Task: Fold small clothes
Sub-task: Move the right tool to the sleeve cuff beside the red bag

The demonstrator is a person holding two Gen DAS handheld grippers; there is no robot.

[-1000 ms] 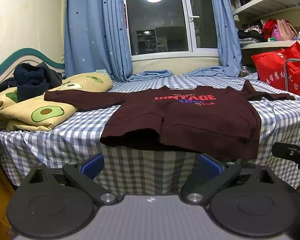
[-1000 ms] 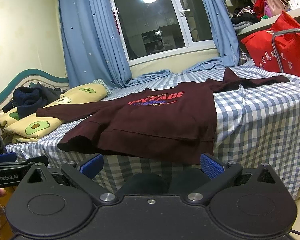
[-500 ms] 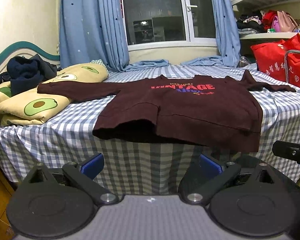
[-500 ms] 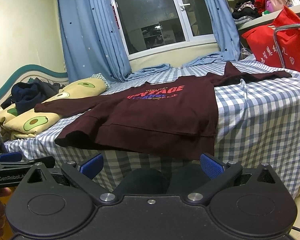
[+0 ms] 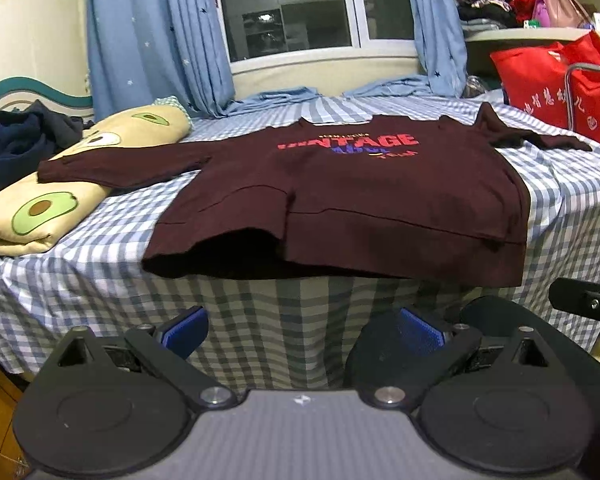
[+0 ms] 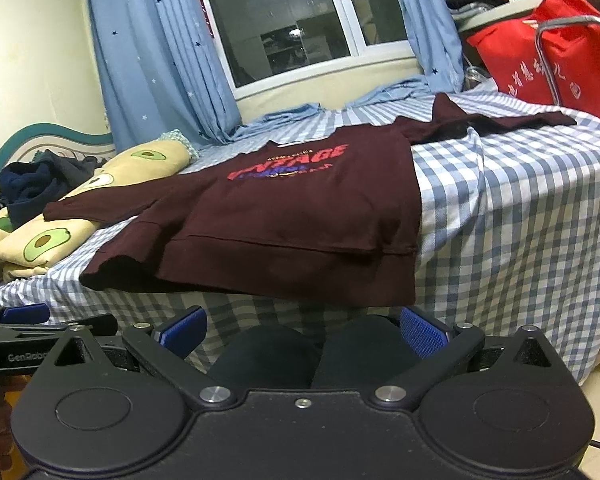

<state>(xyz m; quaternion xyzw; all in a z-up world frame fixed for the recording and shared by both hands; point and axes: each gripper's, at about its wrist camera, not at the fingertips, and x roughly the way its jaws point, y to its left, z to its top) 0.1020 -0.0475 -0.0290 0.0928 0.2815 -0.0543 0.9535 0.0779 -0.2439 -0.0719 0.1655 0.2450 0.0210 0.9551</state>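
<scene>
A dark maroon sweatshirt (image 5: 340, 200) with red and blue "VINTAGE" lettering lies spread face up on the checked bed (image 5: 80, 264), sleeves out to both sides. Its hem hangs slightly over the bed's front edge. It also shows in the right wrist view (image 6: 284, 216). My left gripper (image 5: 302, 330) is open and empty, below and in front of the hem. My right gripper (image 6: 302, 330) is open and empty, also low in front of the bed edge. The left sleeve rests on an avocado-print pillow (image 5: 40, 216).
A dark blue pile of clothes (image 5: 16, 140) sits on the pillows at far left. A red bag (image 5: 556, 80) and a metal frame stand right of the bed. Blue curtains (image 5: 152, 40) and a window are behind. The other gripper's tip (image 5: 584, 304) shows at right.
Both grippers have moved closer to the bed and a little higher, so the sweatshirt looks larger and is seen more from above. The sweatshirt has not moved.
</scene>
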